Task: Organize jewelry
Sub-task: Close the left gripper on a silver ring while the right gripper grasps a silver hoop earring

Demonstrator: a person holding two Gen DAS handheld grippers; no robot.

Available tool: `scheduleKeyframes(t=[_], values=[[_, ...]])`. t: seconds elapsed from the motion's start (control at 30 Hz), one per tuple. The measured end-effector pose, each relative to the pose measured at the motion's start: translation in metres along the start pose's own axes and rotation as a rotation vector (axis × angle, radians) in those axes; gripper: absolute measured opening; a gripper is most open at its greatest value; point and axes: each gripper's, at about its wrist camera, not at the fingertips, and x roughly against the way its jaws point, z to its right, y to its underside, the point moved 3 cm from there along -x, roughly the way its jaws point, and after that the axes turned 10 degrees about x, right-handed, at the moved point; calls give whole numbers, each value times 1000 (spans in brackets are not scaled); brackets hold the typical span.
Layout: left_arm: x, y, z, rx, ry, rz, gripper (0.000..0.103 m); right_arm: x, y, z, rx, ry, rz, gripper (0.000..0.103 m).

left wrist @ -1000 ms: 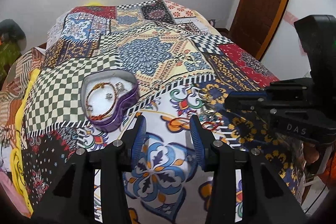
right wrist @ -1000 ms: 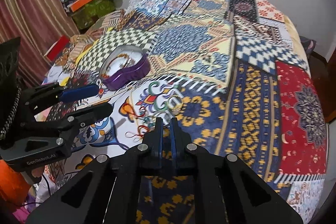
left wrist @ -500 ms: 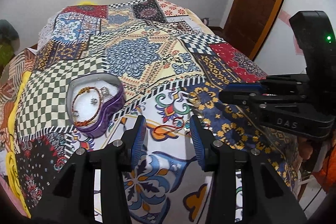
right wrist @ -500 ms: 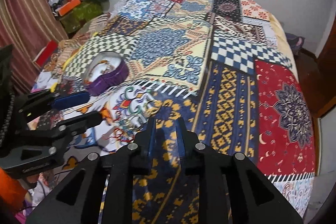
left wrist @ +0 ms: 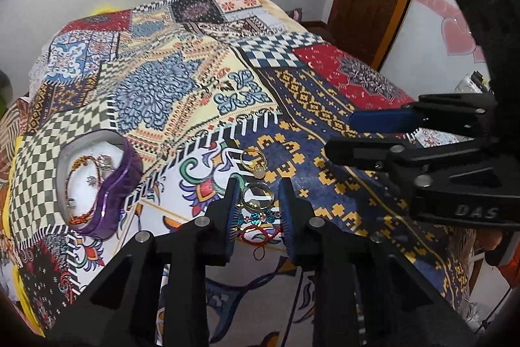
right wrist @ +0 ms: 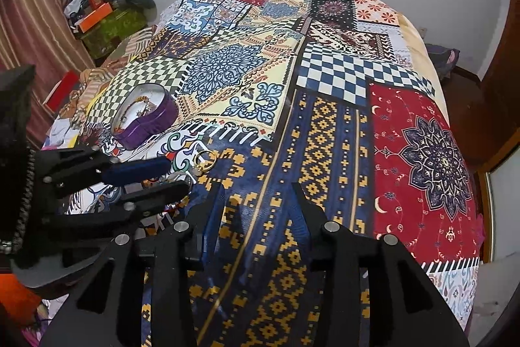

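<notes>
My left gripper (left wrist: 256,200) has just been closing, jaws still apart around a silver ring (left wrist: 258,195) on the bedspread (left wrist: 325,106). My right gripper (right wrist: 256,210) has just been opening, empty.

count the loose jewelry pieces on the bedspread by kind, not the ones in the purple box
Gold rings: 2, one farther off, one between the left gripper's fingers
Blue beaded bracelet: 1
Red cord bracelet: 1
Total: 4

L gripper (left wrist: 256,200) narrower, now over rings (left wrist: 258,195); R gripper (right wrist: 256,204) wider, empty.
</notes>
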Motion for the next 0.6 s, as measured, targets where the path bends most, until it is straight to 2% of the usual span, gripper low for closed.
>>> scheduleKeyframes(t=[0.27,0.6], values=[[-3,-1,-5,20,16,-2,21,0,0,2,-4,-12,10,37],[39,-14,-26,102,22,121,21,-9,-14,-12,35,-38,23,37]])
